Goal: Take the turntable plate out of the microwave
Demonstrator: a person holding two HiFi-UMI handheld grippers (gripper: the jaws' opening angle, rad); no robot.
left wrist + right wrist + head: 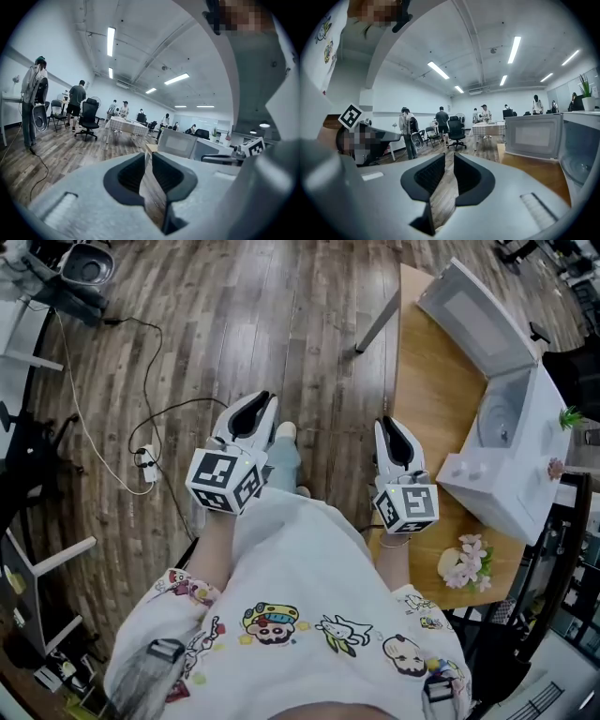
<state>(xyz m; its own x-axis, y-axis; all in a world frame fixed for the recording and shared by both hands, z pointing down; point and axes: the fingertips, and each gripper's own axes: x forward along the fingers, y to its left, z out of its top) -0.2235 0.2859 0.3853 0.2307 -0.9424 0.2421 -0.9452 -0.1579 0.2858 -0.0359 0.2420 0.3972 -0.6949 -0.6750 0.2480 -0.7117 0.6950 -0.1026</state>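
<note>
A white microwave (525, 474) stands on a wooden table (427, 399) at the right, its door (473, 310) swung wide open. The glass turntable plate (495, 423) lies inside the cavity. Both grippers are held out over the floor in front of the person, well short of the microwave. The left gripper (266, 397) has its jaws a narrow slit apart with nothing between them (148, 154). The right gripper (386, 421), beside the table's near edge, is the same, with only floor showing through the slit (449, 155). The open door (532, 136) shows to its right.
A pink flower bunch (464, 563) lies on the table's near corner and a small plant (570, 416) sits behind the microwave. A power strip with cables (145, 465) lies on the wood floor at the left. Office chairs, tables and several people stand far off.
</note>
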